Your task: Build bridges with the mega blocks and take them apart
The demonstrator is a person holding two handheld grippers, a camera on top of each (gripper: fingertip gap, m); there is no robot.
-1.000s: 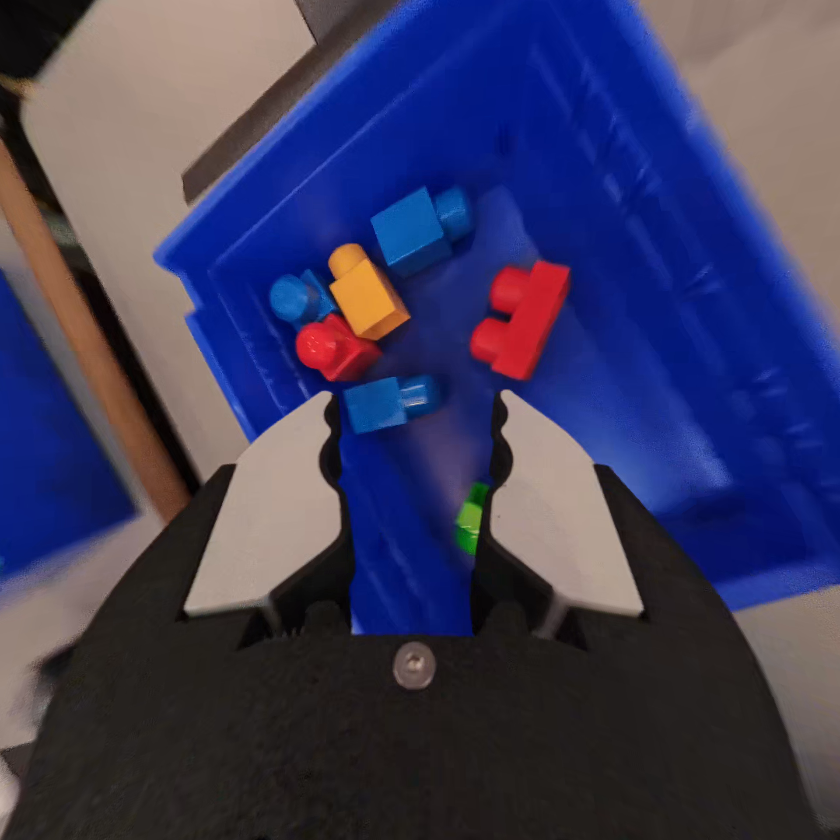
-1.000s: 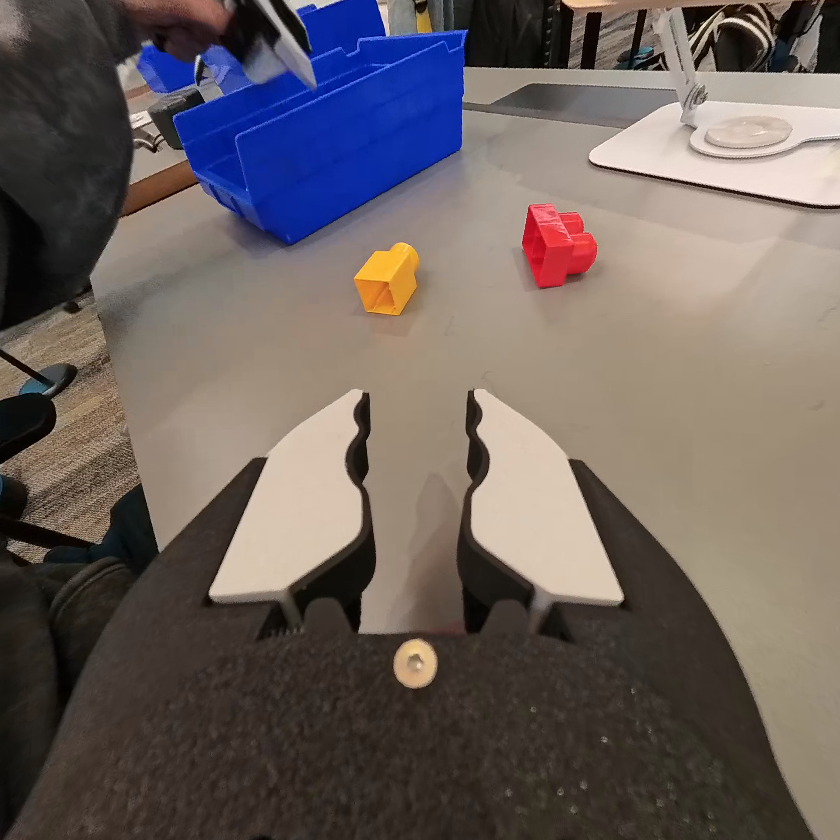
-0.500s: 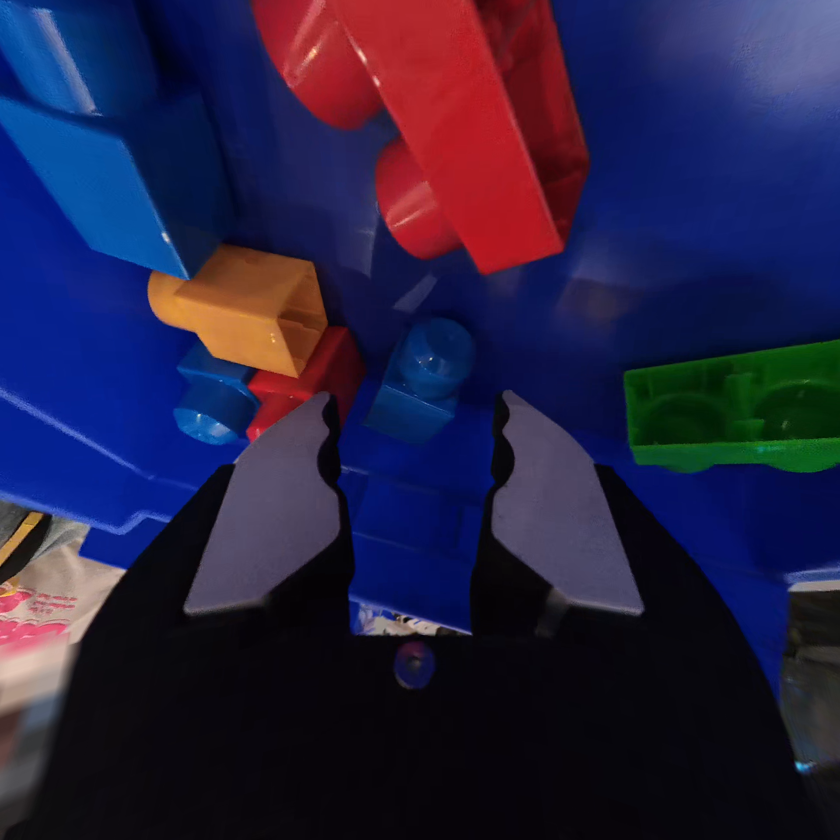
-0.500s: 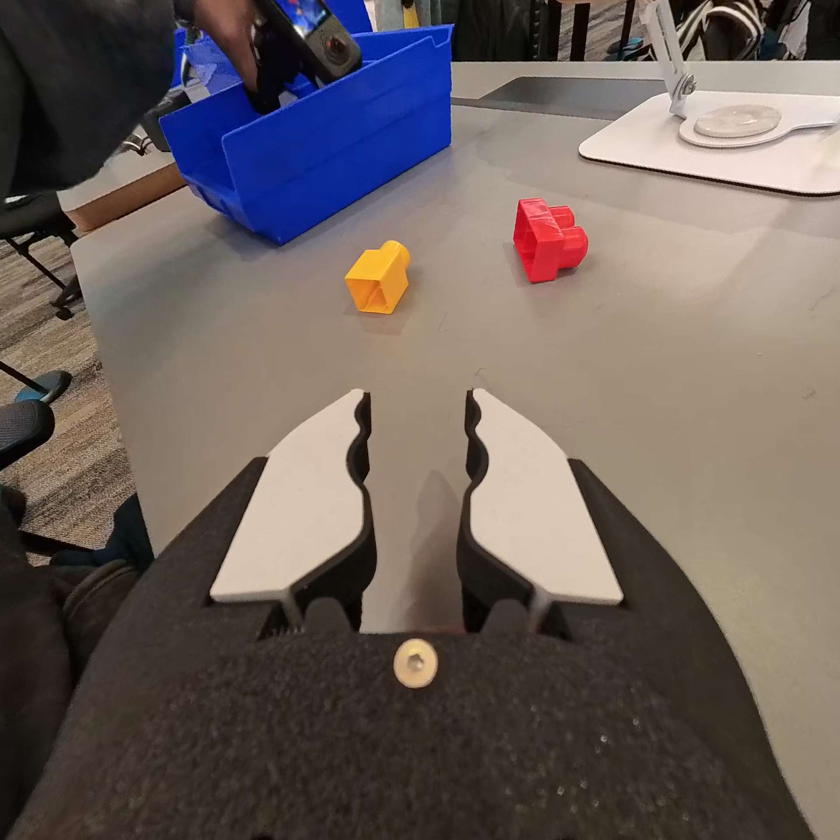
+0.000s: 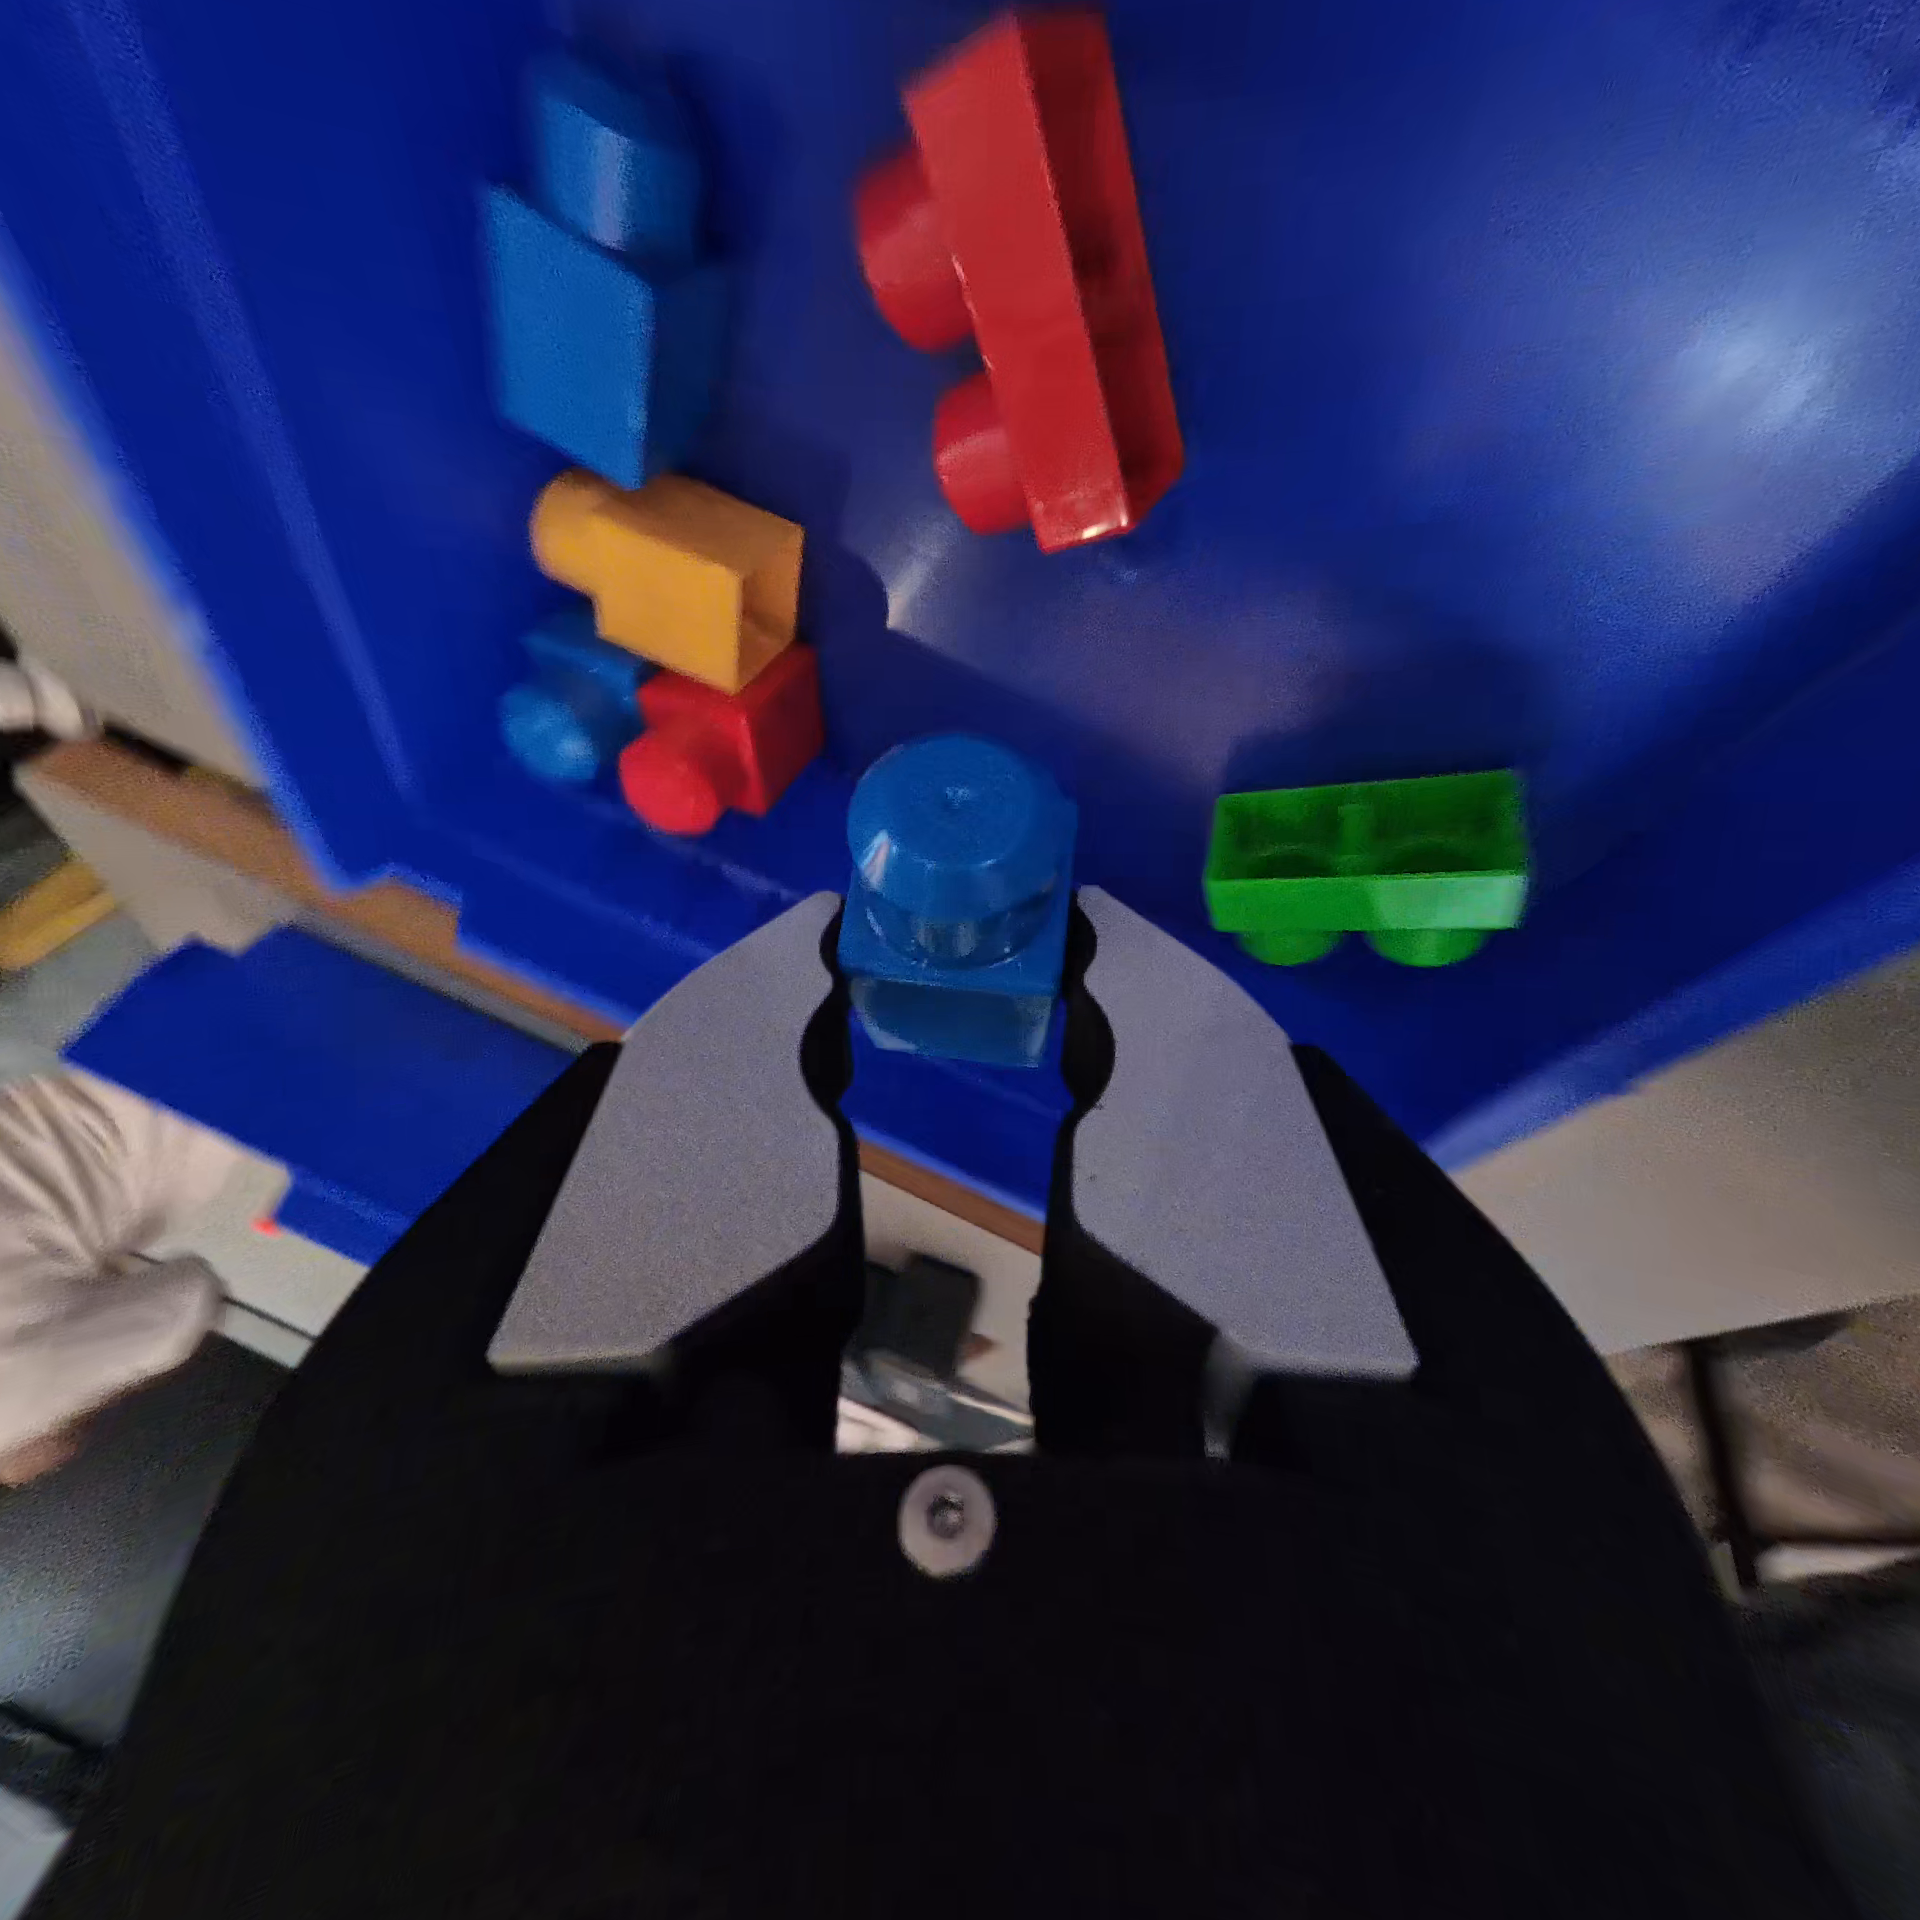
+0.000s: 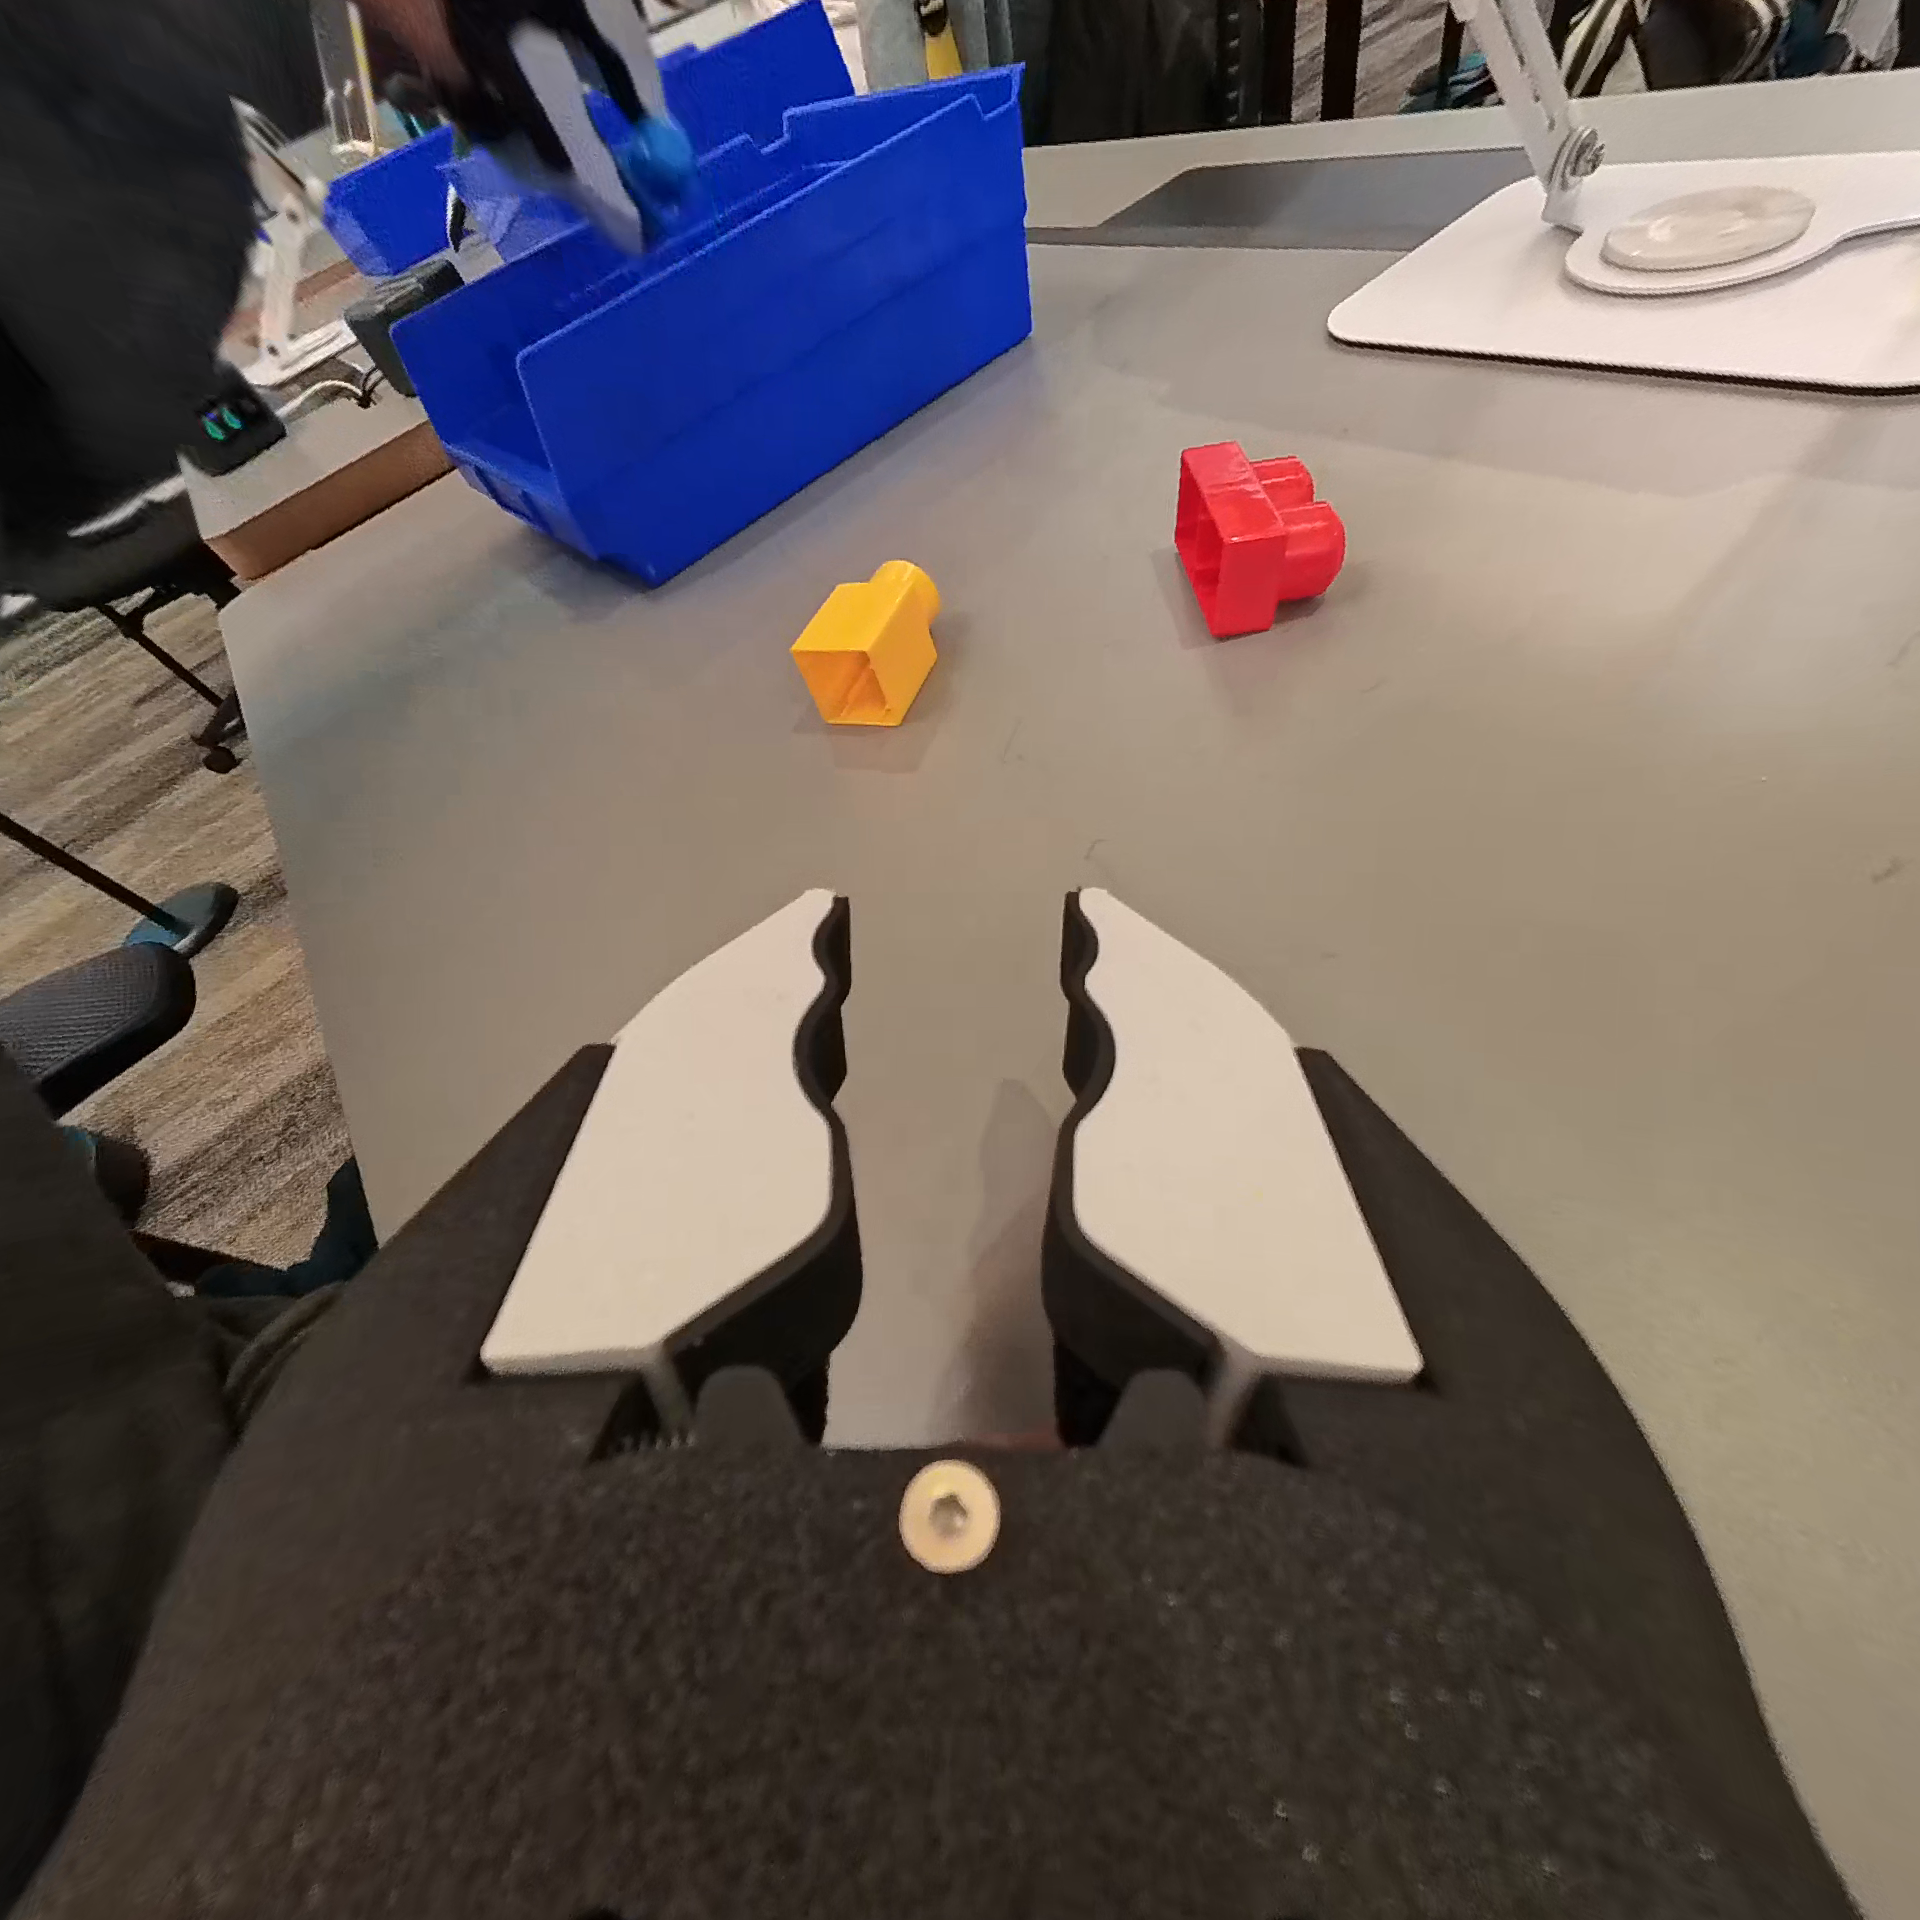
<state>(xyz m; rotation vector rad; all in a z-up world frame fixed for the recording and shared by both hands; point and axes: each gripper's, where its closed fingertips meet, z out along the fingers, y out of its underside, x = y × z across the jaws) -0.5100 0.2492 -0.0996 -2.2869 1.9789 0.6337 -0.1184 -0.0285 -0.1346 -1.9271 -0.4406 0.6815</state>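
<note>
My left gripper (image 5: 954, 914) is shut on a small blue one-stud block (image 5: 956, 894) and holds it above the blue bin (image 5: 1455, 312). In the bin lie a long red block (image 5: 1049, 291), a bigger blue block (image 5: 592, 312), a yellow block (image 5: 675, 582), a small red block (image 5: 727, 732), another small blue block (image 5: 566, 696) and a green block (image 5: 1366, 862). In the right wrist view the left gripper (image 6: 613, 145) with the blue block (image 6: 655, 156) shows over the bin (image 6: 748, 343). My right gripper (image 6: 956, 914) is open and empty above the grey table (image 6: 1455, 883), short of a yellow block (image 6: 868, 655) and a red block (image 6: 1252, 535).
A white stand base (image 6: 1683, 270) sits at the table's far right. A second blue bin (image 6: 405, 208) stands behind the first. The table's left edge drops to carpet and a chair (image 6: 94, 1008). A person's dark sleeve (image 6: 104, 260) is at the left. Across from one pair of fingers to the other is roughly 50 centimeters.
My left gripper closed on the small blue block and lifted it out of the bin. The right gripper has hardly moved.
</note>
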